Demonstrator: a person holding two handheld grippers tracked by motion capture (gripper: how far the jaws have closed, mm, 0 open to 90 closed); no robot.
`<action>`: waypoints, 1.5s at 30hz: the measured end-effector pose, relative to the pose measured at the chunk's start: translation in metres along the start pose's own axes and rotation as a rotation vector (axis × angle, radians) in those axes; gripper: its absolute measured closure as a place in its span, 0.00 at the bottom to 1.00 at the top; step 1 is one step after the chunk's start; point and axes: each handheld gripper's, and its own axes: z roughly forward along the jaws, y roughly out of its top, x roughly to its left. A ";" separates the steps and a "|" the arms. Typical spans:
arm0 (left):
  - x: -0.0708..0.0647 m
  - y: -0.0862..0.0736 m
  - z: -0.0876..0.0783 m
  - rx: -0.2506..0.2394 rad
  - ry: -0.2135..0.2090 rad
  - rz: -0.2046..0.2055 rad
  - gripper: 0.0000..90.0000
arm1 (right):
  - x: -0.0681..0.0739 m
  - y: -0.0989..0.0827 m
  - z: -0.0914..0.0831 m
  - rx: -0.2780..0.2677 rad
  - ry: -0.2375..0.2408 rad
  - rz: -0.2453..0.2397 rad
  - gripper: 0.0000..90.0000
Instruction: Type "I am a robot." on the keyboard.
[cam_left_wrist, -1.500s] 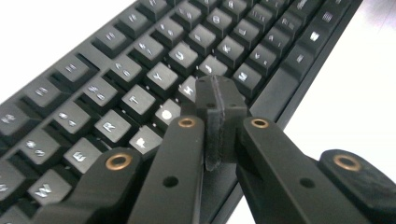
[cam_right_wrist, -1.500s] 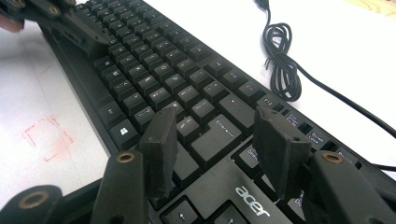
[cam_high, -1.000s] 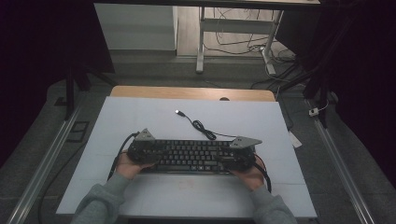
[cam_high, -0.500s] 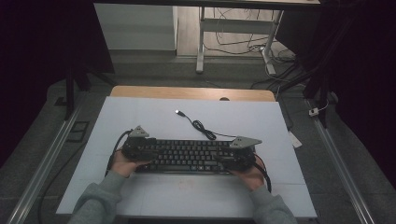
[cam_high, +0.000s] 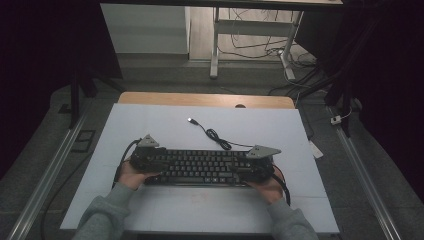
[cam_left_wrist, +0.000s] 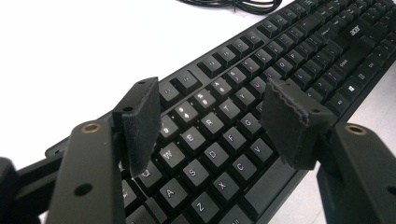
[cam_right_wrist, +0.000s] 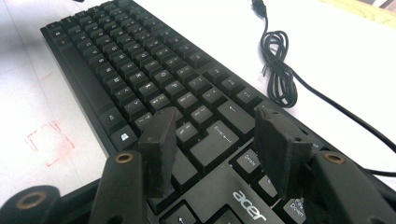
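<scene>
A black Acer keyboard (cam_high: 202, 167) lies flat near the front of the white table (cam_high: 165, 117), and its cable (cam_high: 215, 136) trails back to a loose USB plug (cam_high: 191, 120). My left gripper (cam_high: 157, 161) is over the keyboard's left end. In the left gripper view the left gripper (cam_left_wrist: 212, 88) has just been opening; its pads (cam_left_wrist: 140, 121) stand apart above the letter keys (cam_left_wrist: 219, 135) and press on nothing. My right gripper (cam_high: 247, 167) is over the right end. In the right gripper view the right gripper (cam_right_wrist: 215, 116) stands open above the Enter key (cam_right_wrist: 219, 140).
The coiled cable (cam_right_wrist: 280, 70) lies behind the keyboard's right half. A faint red square mark (cam_right_wrist: 49, 142) is on the table in front of the keyboard. A wooden strip (cam_high: 200, 99) borders the far edge. Desk legs and cables (cam_high: 250, 47) lie on the floor beyond.
The left gripper's grey plate has shifted slightly left at the keyboard's end. The keyboard, its cable and the right gripper have stayed put.
</scene>
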 end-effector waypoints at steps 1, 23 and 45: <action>0.000 0.000 0.000 0.000 0.000 0.000 0.42 | 0.000 0.001 0.000 -0.002 0.000 0.000 0.55; 0.000 0.000 0.003 0.011 0.011 -0.003 0.37 | 0.009 0.030 0.018 -0.029 0.049 0.012 0.55; 0.001 0.000 0.004 0.020 0.012 -0.008 0.35 | 0.014 0.047 0.046 0.006 0.084 0.014 0.69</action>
